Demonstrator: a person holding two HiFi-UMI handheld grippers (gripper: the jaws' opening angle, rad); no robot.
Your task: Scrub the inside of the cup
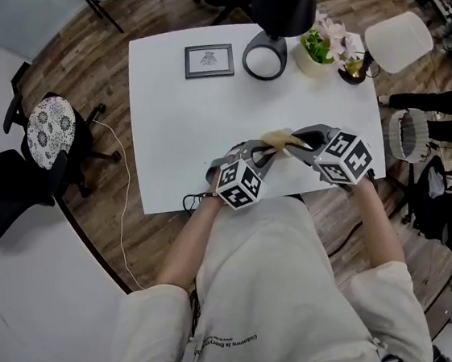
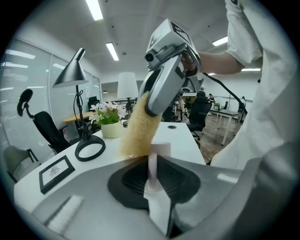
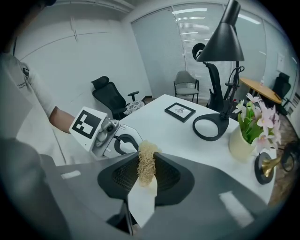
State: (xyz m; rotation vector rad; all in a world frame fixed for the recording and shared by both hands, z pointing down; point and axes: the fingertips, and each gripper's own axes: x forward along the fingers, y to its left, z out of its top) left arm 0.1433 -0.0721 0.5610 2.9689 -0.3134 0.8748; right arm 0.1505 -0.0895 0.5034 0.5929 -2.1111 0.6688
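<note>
Low in the middle of the head view, over the near edge of the white table point(image 1: 171, 125), the two claws meet. The left claw point(image 2: 153, 171) is pinched shut on a thin, pale pink edge of the cup point(image 2: 159, 149) (only that bit shows). The right claw point(image 3: 145, 177) squeezes a yellow scrubby sponge point(image 3: 146, 159). In the left gripper view the sponge hangs down to the cup. A lamp point(image 1: 264, 56), a picture frame point(image 1: 208, 60) and a flower pot point(image 1: 317, 52) stand along the table's top edge.
</note>
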